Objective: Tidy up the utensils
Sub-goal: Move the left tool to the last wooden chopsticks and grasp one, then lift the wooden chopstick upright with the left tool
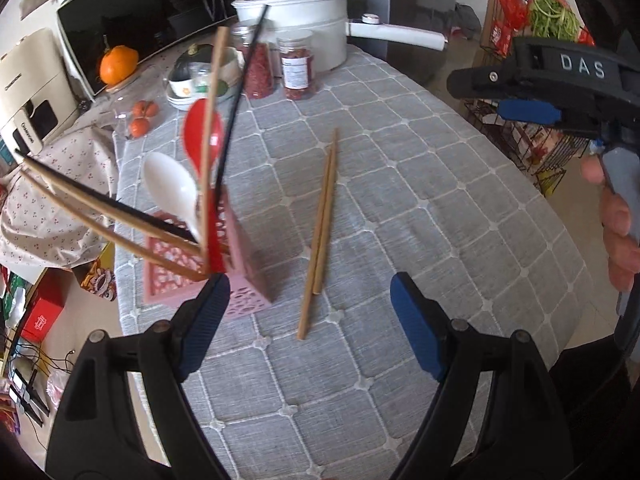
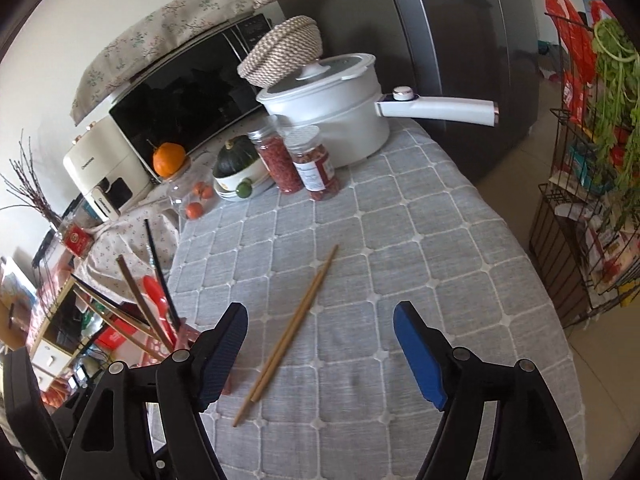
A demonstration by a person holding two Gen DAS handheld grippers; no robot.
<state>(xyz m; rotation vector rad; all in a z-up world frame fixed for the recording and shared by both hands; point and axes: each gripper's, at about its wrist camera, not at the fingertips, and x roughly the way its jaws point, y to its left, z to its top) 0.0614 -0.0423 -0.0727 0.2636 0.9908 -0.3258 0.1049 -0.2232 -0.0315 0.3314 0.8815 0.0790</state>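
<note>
Left wrist view: the left tool [image 1: 310, 322] hangs with its jaws apart and nothing between them over the grey quilted desk [image 1: 420, 200]. A pair of wooden chopsticks [image 1: 320, 236] lies loose mid-desk. At the desk's left edge a pink holder [image 1: 240, 304] carries a red spoon [image 1: 202, 136], a white spoon [image 1: 170, 184] and more chopsticks. The right tool [image 1: 528, 112] shows at the right.

Right wrist view: the right tool [image 2: 320, 350] has its jaws apart, empty, above the wooden chopsticks [image 2: 288, 336]; the pink holder [image 2: 188, 338] sits at the left edge.

The pink utensil holder [image 2: 160, 350] is mostly hidden behind the right tongs' [image 2: 320, 348] left finger.
</note>
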